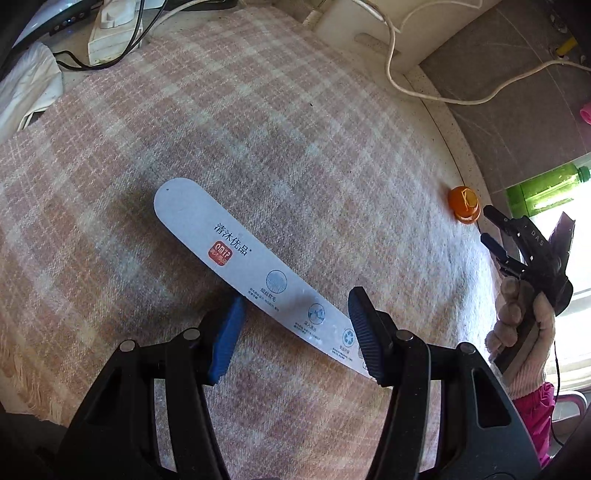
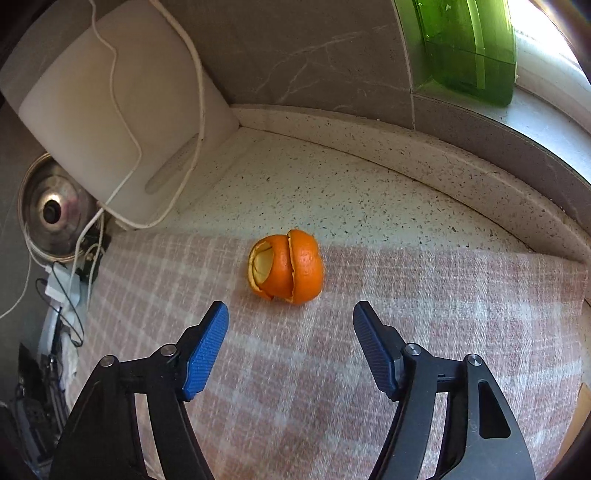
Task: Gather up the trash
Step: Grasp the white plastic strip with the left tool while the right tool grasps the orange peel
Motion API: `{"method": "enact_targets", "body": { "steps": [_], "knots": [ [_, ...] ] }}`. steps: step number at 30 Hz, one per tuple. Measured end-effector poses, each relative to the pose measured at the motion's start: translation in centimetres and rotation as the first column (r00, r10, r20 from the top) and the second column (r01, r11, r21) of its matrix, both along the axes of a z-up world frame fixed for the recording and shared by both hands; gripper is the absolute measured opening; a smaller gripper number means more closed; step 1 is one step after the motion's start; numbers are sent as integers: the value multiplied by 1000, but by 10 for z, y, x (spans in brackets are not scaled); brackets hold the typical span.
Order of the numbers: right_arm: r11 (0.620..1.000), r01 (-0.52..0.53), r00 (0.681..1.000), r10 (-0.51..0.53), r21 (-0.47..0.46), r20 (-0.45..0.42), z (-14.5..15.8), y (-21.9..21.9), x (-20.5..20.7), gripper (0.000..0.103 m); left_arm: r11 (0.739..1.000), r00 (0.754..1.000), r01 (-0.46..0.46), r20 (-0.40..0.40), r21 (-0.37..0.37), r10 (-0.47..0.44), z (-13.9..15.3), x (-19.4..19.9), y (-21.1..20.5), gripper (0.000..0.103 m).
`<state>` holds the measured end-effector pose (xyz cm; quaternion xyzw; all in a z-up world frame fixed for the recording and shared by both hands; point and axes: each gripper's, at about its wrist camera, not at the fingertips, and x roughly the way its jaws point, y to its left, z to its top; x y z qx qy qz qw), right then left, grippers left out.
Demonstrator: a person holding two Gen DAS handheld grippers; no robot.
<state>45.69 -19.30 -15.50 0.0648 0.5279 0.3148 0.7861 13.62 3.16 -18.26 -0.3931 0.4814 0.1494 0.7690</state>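
A long pale grey card package [image 1: 229,240] with printed text lies slanted over the pink plaid cloth [image 1: 277,122]. It spans my left gripper [image 1: 295,317]: the left blue pad meets its lower edge and its near end runs behind the right pad, so the jaws are shut on it. An orange peel [image 2: 286,267], curled like a shell, sits at the cloth's far edge. My right gripper [image 2: 291,317] stands open just short of it, nothing between its pads. The left wrist view shows that right gripper [image 1: 489,226] in a gloved hand [image 1: 517,332], right beside the orange peel [image 1: 464,208].
A white board [image 2: 110,110] leans in the corner with a white cable [image 2: 199,122] draped over it. A green bottle [image 2: 469,48] lies on the sill. A metal lid [image 2: 55,210] and a power strip [image 1: 110,33] sit at the far left. Speckled counter [image 2: 332,184] borders the cloth.
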Motion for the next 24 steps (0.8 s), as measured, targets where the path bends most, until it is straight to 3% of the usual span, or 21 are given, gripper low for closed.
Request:
{"method": "enact_targets", "body": {
  "steps": [5,10,15,18,20,24],
  "knots": [
    [1000,3,1000,-3,-10,-6,-6,7,12,69,1000,1000,5,-12,20,-5,0,10,0,58],
    [1000,6,999,-7,-22,-31,-17,10,21,53,999,1000,8,-9,33,-8,0,18,3,58],
    [999,-18,998,19,31,-53,-21,12,21,24,998,1000,24,-10,66,-24,1,29,3,58],
    [999,-35,999,36,17,-31,-18,16,17,22,996,999,43,0,79,-43,2,35,0,58],
    [999,-38,999,39,17,-29,-18,16,16,21,994,998,61,5,92,-62,2,40,-4,53],
    [999,-37,999,38,23,-28,-16,12,10,20,990,995,94,13,102,-96,0,50,-10,31]
  ]
}}
